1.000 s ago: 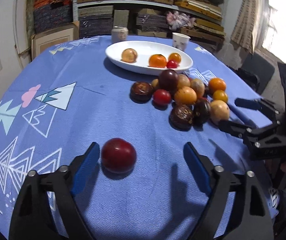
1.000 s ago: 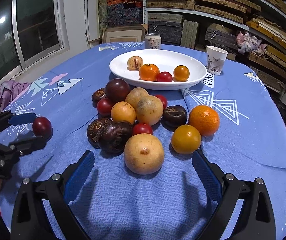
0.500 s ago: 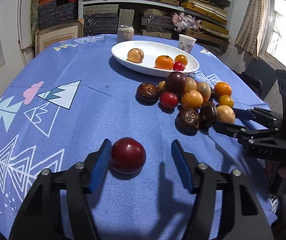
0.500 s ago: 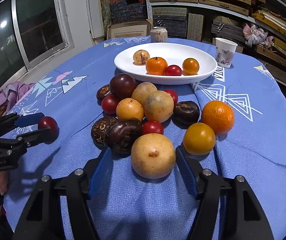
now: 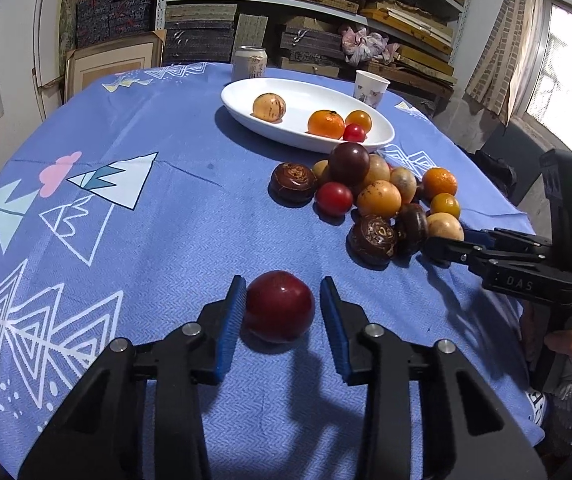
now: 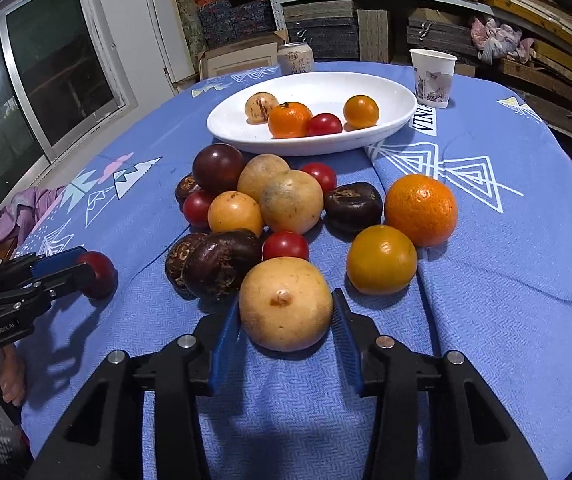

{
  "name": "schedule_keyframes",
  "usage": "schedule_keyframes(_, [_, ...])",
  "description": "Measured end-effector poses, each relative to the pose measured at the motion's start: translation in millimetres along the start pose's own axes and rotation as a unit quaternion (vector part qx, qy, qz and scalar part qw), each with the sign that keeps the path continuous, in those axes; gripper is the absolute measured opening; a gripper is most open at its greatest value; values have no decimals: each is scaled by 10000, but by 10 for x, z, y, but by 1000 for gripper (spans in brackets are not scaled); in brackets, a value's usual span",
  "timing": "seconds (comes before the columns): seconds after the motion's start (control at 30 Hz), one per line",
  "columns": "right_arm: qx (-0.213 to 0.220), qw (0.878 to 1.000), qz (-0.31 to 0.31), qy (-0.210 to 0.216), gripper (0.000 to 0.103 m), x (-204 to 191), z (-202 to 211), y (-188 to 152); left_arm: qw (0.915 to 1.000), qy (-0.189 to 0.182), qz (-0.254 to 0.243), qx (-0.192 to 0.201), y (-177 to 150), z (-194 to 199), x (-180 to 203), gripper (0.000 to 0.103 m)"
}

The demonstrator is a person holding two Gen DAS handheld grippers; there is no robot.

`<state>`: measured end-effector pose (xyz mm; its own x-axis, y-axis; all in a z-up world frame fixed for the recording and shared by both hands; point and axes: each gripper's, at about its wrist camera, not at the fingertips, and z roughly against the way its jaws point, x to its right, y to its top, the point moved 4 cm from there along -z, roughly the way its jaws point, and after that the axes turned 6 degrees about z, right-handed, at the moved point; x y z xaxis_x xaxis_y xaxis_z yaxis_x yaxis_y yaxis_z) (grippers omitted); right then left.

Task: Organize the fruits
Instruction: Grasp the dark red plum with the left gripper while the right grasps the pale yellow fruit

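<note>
Closing in from both sides: left gripper low over the blue patterned cloth of the bench, jaws narrowing around a dark red plum-like fruit lying alone and well apart from the main pile, left pad touching its skin, right pad just beside it with a sliver of cloth showing between

Alongside, right gripper with jaws likewise closing on a pale yellow round fruit at the near edge of the heap, both blue pads at or against its flanks, fruit resting on the cloth

Behind it, a tight cluster of dark brown wrinkled fruits, small red tomatoes, yellow-orange fruits, a larger orange and a deep purple plum

Further back, a white oval dish holding a spotted pale fruit, a tangerine, a red tomato and a small orange fruit; a drinks can and a paper cup standing beyond the dish, near the far edge of the bench
</note>
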<state>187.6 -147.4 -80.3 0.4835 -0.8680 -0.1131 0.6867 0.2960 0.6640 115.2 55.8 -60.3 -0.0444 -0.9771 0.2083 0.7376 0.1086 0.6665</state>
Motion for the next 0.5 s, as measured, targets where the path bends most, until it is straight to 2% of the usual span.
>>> schedule_keyframes(0.17, [-1, 10000, -16, 11, 46, -5, -1, -7, 9998, 143, -63, -119, -14, -51, 8, 41])
schedule_keyframes(0.2, [-4, 10000, -27, 22, 46, -1, 0, -6, 9998, 145, -39, -165, -14, -68, -5, 44])
schedule_keyframes(0.3, [-8, 10000, -26, 24, 46, 0, -10, 0, 9984, 118, 16, -544, -27, -216, -22, 44])
schedule_keyframes(0.37, [11, 10000, -44, 31, 46, -2, -1, 0, 9991, 82, -22, -418, -19, -177, -8, 39])
schedule_keyframes(0.5, [22, 10000, -63, 41, 45, 4, 6, -9, 9993, 36, 119, -339, -5, -149, -58, 39])
